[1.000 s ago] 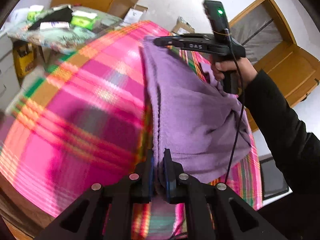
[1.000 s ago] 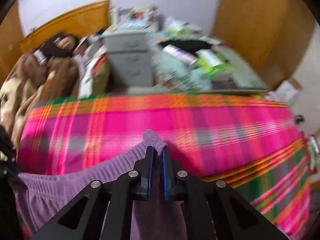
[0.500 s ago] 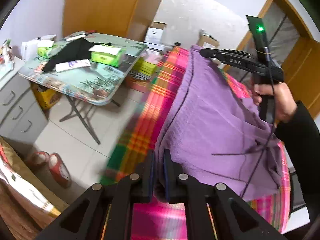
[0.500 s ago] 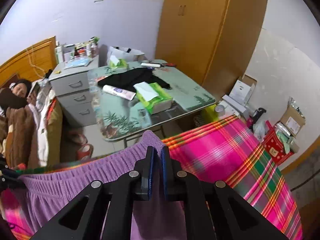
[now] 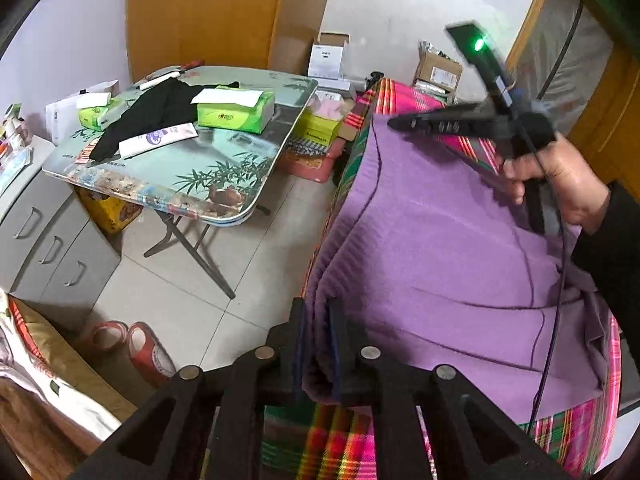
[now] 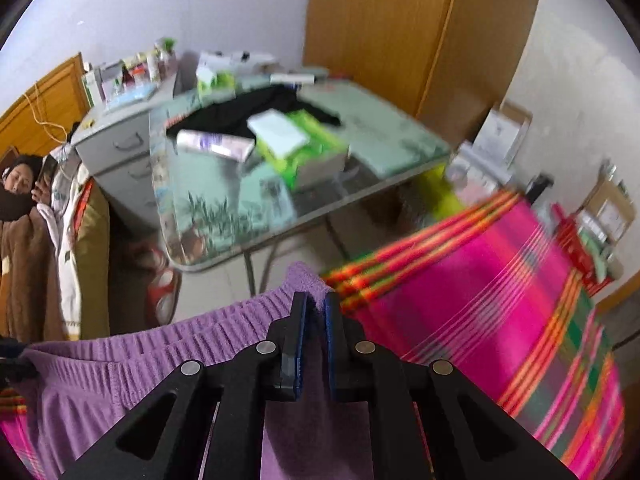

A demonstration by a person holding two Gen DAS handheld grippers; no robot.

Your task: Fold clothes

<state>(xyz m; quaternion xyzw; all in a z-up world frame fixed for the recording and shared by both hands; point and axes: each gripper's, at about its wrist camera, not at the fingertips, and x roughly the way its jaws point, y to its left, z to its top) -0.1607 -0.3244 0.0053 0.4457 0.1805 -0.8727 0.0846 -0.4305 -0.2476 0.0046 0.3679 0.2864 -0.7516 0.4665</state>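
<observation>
The purple garment (image 5: 440,248) is gripped at its ribbed hem, stretched nine to three o'clock, between left gripper (image 5: 316,344) and right gripper (image 6: 314,340), both jaws easing open with cloth between them.

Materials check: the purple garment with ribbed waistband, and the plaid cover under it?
Purple garment with ribbed waistband: looks like soft matte fleece or knit; fuzzy nap, elastic ribbing along the edge. Pink-green-orange plaid cover: seems thin woven cloth; flat stripes, slight sheen. Exact fibre cannot be told for either.
</observation>
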